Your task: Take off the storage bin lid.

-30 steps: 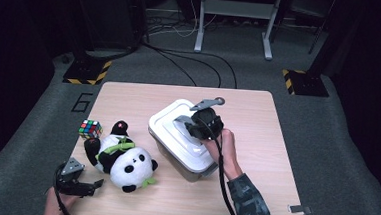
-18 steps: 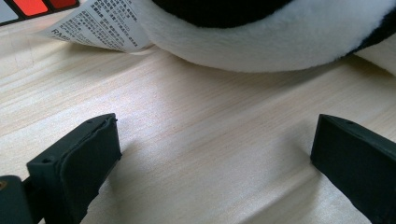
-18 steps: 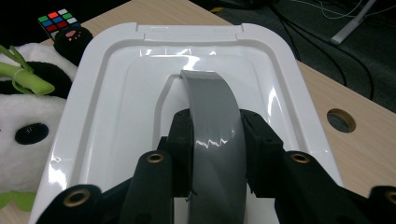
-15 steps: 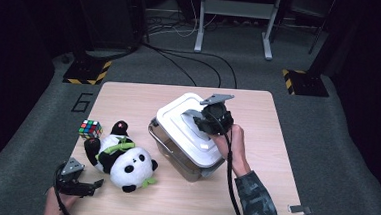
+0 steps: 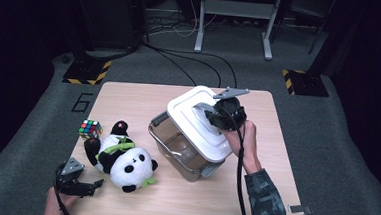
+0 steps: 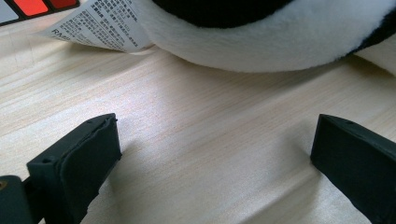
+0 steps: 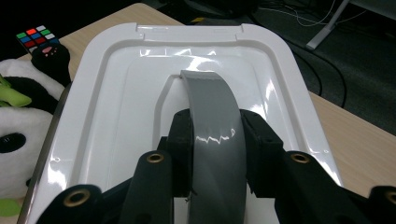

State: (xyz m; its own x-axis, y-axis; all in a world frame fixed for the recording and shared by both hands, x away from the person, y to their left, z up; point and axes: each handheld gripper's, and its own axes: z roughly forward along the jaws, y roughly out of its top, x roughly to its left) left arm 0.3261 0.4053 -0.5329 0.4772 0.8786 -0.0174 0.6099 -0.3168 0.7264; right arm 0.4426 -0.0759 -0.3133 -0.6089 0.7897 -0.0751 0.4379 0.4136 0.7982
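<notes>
Wooden table [image 5: 129, 96], cube [image 5: 90, 129], panda [image 5: 123, 156], box [image 5: 176, 146]

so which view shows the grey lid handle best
The right gripper view: the grey handle arches up close on the white lid, clamped between the right gripper fingers. The high view shows it small, half hidden by that gripper. The left gripper view faces the panda.

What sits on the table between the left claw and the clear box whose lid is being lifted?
In the high view, the panda plush lies between the left claw and the clear box; the left gripper view shows bare wood up to the plush.
</notes>
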